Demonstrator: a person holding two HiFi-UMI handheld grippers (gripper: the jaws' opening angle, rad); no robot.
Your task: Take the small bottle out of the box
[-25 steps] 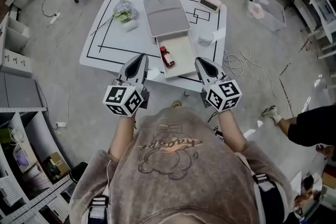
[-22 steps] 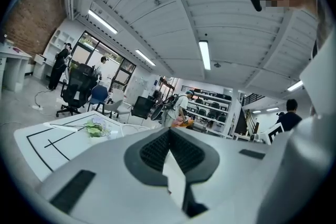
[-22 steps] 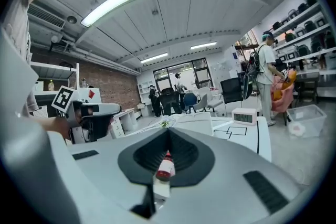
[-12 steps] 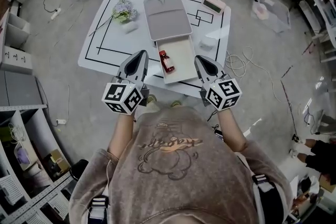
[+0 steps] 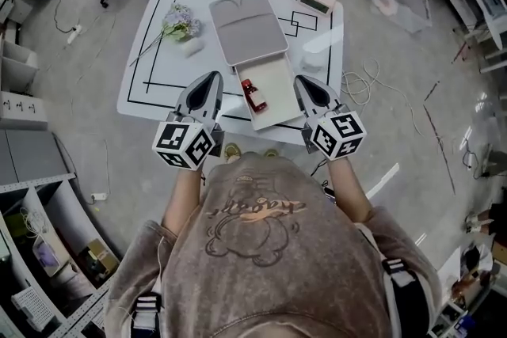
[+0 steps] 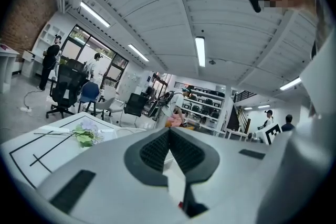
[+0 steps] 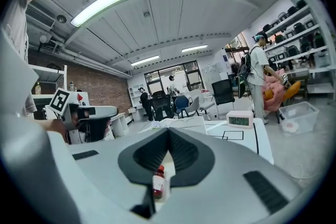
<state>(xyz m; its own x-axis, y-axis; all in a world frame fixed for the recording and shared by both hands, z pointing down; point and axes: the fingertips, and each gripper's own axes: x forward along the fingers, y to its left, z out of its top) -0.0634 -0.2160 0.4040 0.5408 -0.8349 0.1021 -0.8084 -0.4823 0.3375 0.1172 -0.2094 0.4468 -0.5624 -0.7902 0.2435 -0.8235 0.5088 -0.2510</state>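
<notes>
Head view: a white table [image 5: 150,87] marked with black lines carries an open box [image 5: 282,95], its lid [image 5: 247,26] folded back on the far side. The small bottle [image 5: 251,94], red with a pale label, lies on its side inside the box's near tray, close to the left wall. The left tongs [image 5: 213,77] and the right tongs [image 5: 300,81] hover at the table's near edge, one on each side of the tray, both pointing toward it and touching nothing. An artificial flower [image 5: 177,17] lies at the far left of the table, and a small clock [image 5: 317,1] sits at the far right corner.

Left gripper view: the left tongs [image 6: 169,131] are pressed together at the tip, with nothing between the pads. Beyond them the table [image 6: 37,152] shows its black lines, and the flower [image 6: 84,136] lies on it to the left. Office chairs and standing people fill the room behind.

Right gripper view: the right tongs [image 7: 169,131] are also closed tip to tip and empty. Through the gap beneath the pads the small bottle [image 7: 158,182] is visible in the box, beyond the tongs and apart from them. The clock [image 7: 240,119] stands on the table [image 7: 262,145] to the right.
</notes>
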